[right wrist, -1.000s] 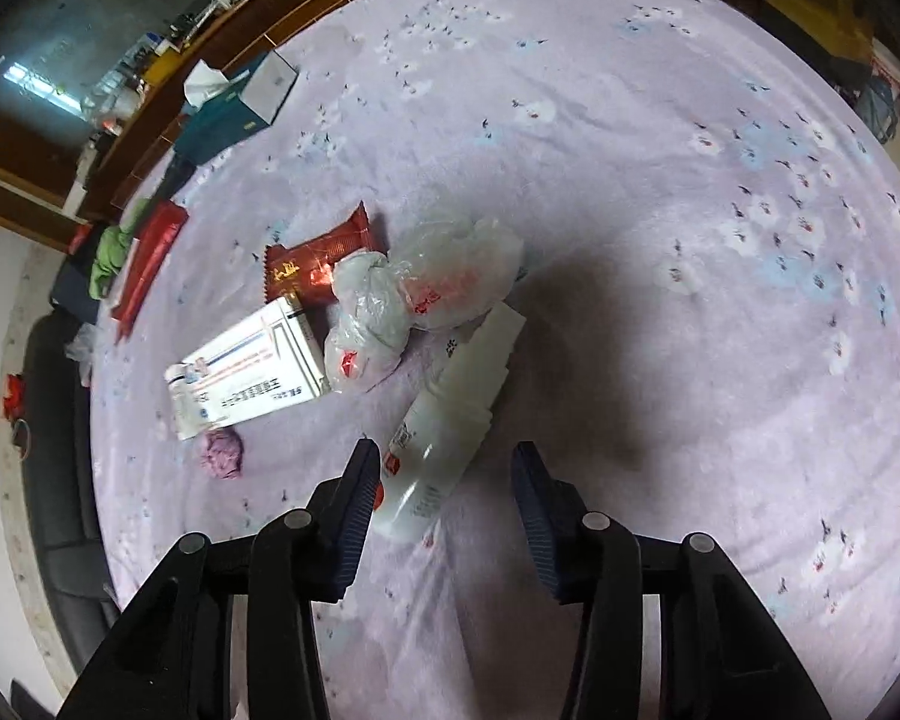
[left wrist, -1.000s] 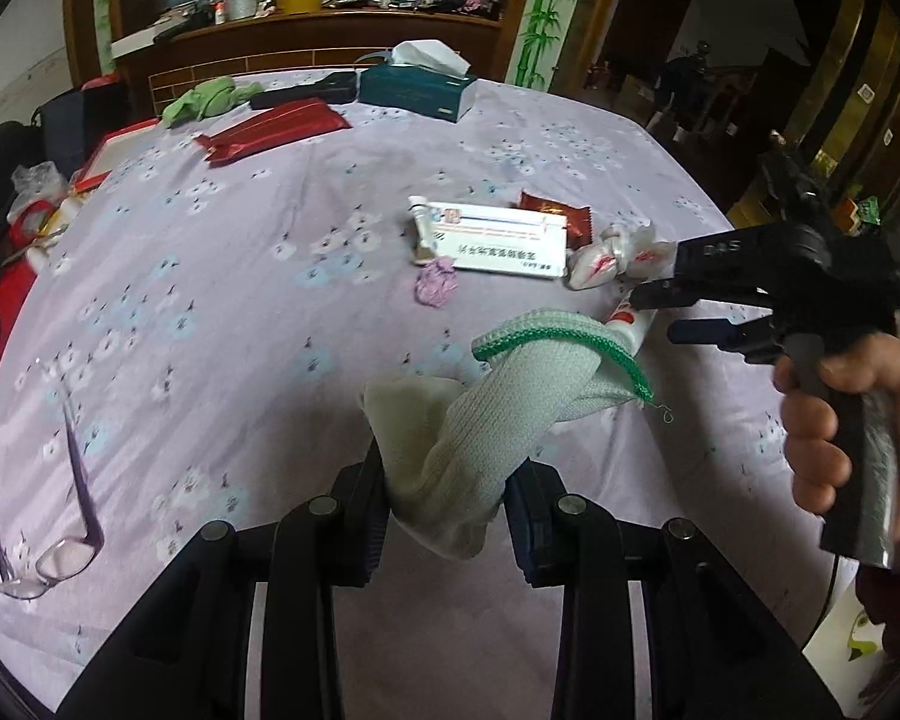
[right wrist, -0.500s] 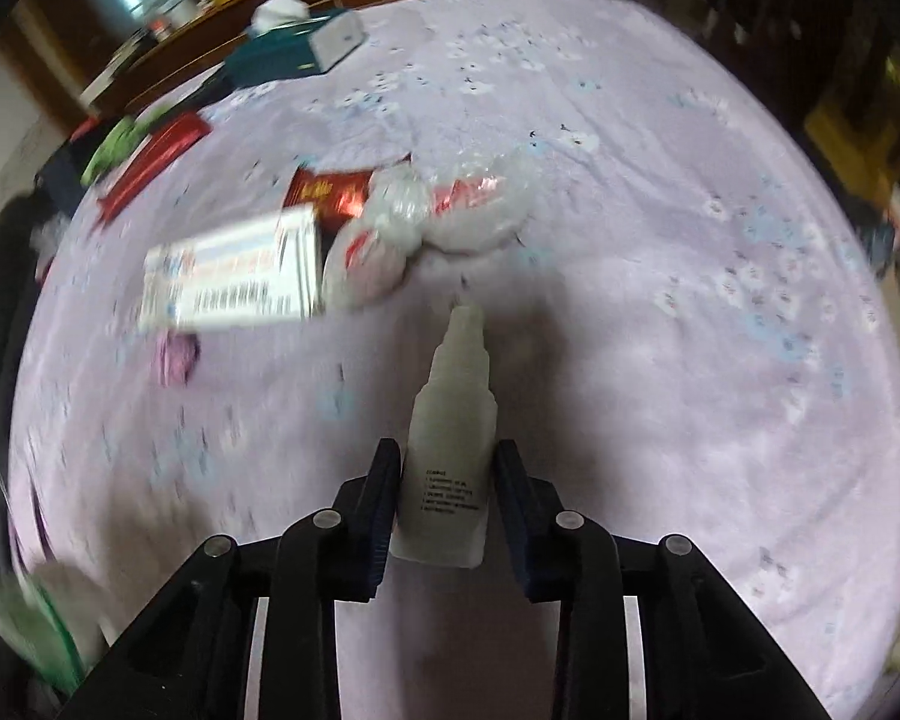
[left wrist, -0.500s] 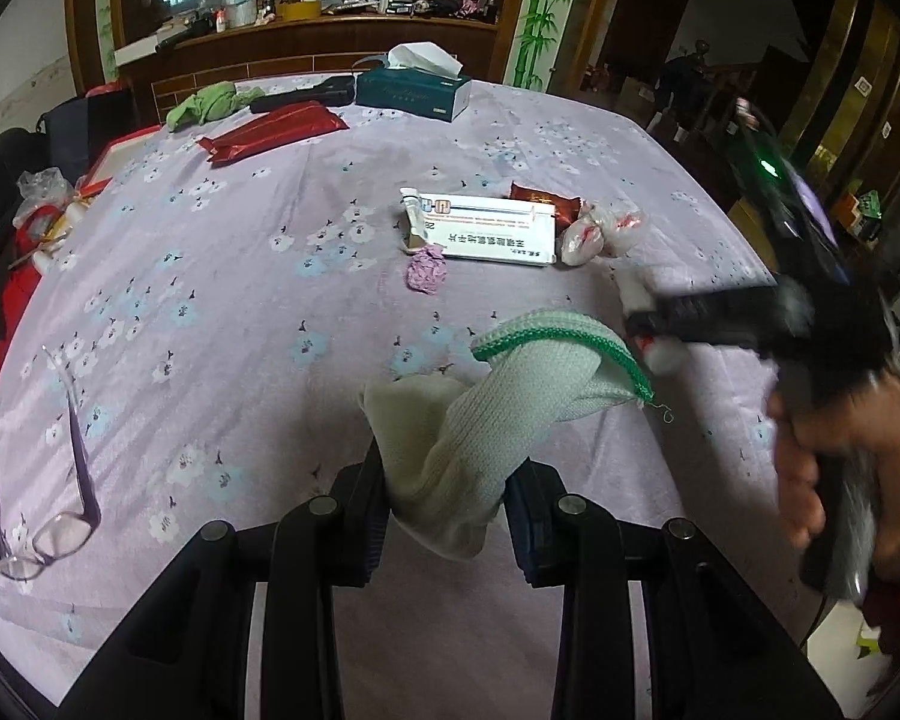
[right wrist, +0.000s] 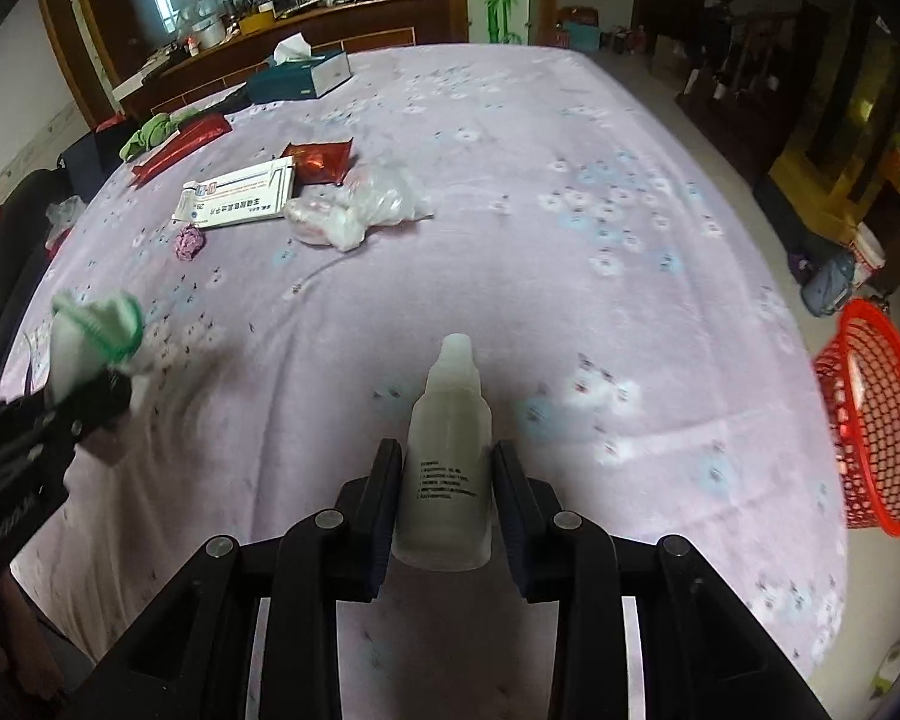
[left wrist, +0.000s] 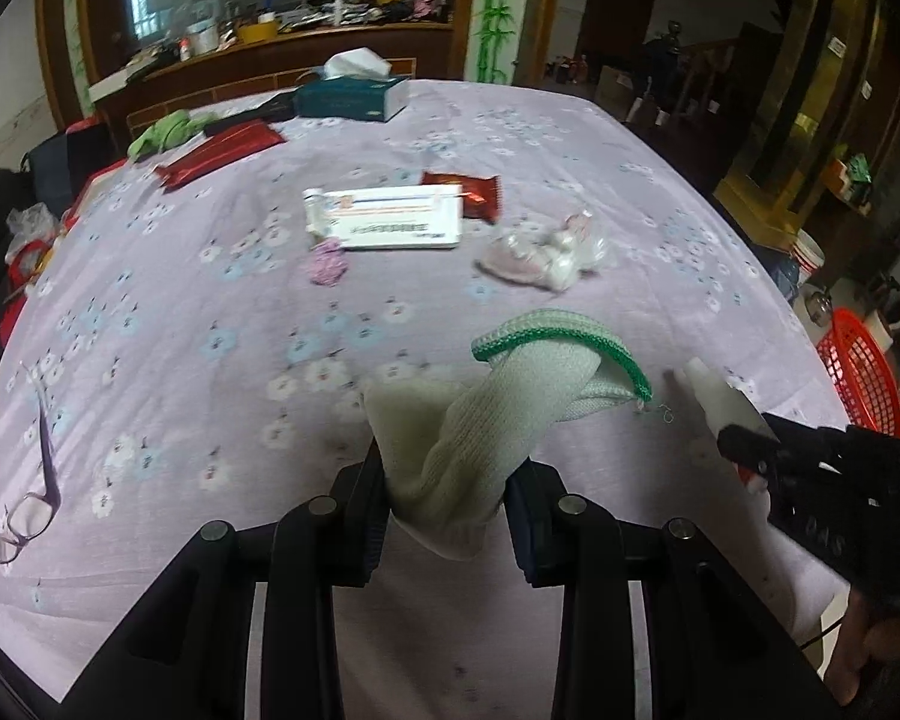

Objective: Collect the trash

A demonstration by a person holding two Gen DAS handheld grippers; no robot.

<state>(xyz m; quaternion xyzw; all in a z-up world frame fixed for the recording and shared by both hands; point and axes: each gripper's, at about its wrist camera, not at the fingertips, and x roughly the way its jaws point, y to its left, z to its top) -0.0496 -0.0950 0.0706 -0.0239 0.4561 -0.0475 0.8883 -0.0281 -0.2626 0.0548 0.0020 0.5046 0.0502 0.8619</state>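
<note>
Both jaws are clamped on loads: left gripper (left wrist: 444,501) pinches a pale knit glove (left wrist: 498,420) with a green cuff, the fabric bunched between the pads and flopping forward; right gripper (right wrist: 447,480) squeezes a small translucent dropper bottle (right wrist: 447,450), nozzle pointing away from the camera. Both items are off the table (right wrist: 570,150), held above its near edge. Judged progress: two pieces picked, neither yet dropped anywhere. A red mesh basket (right wrist: 870,420) sits on the floor past the table's right edge, at the right of the right wrist frame; likely the bin, though nothing confirms it and its contents cannot be seen. Left on the lilac cloth, upper left of centre in the right wrist view: crumpled clear plastic bag (right wrist: 360,207), white medicine box (right wrist: 240,195) touching it, red foil packet (right wrist: 318,159) behind the box, purple wad (right wrist: 188,242) just in front. Further back lie a long red pack (right wrist: 180,144), green cloth (right wrist: 150,132) and tissue box (right wrist: 300,75), perhaps not trash. Spectacles (left wrist: 21,510) rest at lower left of the left wrist frame, near the table edge. Room: the table's right half is bare, giving an open path toward the basket; the drop past the rounded edge is steep. Grippers sit near each other, so crossing paths is a risk.
</note>
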